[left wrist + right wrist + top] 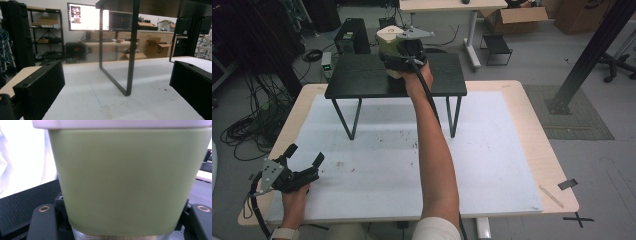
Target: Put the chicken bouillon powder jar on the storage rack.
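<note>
The right gripper (404, 55) is clamped on a green container (125, 182) with a pale lid, its jaws hugging the container's lower sides. The container stands upright between them, rising straight ahead of the claw, over the black raised shelf (357, 75). The left gripper (304, 160) rests near the white mat (377, 165), jaws wide apart, holding nothing.

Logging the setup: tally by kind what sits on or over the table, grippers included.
Green containers: 1
Black raised shelves: 1
White mats: 1
Handheld grippers, left gripper and right gripper: 2
Total: 5
</note>
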Demonstrator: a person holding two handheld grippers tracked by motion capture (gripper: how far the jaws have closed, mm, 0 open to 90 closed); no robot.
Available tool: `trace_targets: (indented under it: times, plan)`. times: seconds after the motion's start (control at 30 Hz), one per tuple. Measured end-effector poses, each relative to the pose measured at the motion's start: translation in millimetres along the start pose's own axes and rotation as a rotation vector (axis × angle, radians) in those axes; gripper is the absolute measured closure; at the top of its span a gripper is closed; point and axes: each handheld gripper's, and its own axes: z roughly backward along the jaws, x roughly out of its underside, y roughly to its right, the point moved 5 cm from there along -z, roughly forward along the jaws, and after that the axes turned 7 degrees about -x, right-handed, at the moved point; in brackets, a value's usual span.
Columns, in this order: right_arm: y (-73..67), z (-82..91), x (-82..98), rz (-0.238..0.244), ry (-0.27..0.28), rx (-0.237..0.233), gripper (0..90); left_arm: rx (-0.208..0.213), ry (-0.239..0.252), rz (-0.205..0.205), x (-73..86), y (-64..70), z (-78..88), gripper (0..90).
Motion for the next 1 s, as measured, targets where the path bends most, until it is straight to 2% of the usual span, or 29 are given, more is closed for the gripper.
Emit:
trace_targets:
  times: [0.17,0.37,0.53,0.7,1.0]
  plan:
    - [3.7,-4.6,0.4,-0.029,-0.033,-0.02,28.9,-0.001,0.0,0.0,0.0,0.0,0.0,0.3]
    - [6.1,-10.9,1.0,-0.034,-0.086,-0.036,28.9,0.0,-0.002,-0.002,0.0,0.1,-0.1,0.2]
    - [8.1,-11.8,1.1,-0.049,-0.092,-0.06,28.9,0.0,-0.001,0.0,0.0,-0.1,-0.1,0.3]
    - [7.2,-10.0,2.5,-0.032,-0.117,-0.087,28.9,0.0,-0.001,0.001,0.0,-0.3,0.0,0.2]
    - [6.8,-9.8,2.6,-0.033,-0.117,-0.092,28.6,-0.001,0.0,0.002,0.0,-0.3,0.1,0.2]
